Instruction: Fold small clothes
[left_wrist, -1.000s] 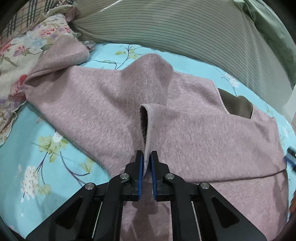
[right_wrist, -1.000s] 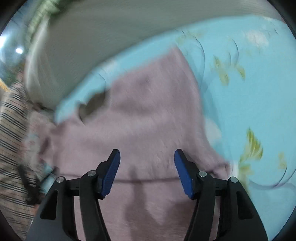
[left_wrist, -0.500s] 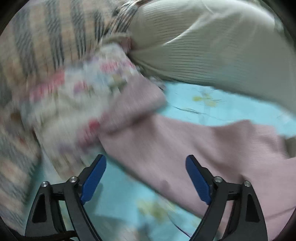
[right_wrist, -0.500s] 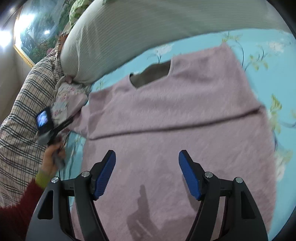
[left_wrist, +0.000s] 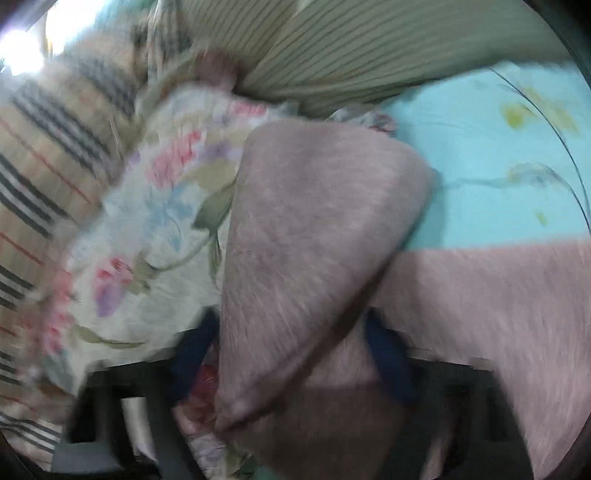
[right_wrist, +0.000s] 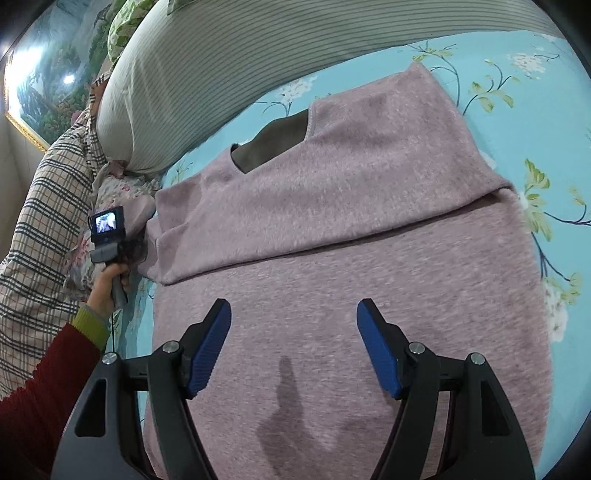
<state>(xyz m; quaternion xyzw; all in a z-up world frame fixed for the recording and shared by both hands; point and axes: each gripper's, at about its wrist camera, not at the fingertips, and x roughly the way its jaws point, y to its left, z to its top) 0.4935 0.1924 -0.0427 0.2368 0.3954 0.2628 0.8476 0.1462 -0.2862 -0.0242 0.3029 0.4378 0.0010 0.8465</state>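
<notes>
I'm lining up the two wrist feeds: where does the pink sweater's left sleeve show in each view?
Left wrist view: the sleeve fills the blurred centre, reaching down between the open left tongs, over the floral cloth.
Right wrist view: the sleeve is small at mid-left, beside the hand-held camera.
Shared landmark: the striped pillow along the top.
</notes>
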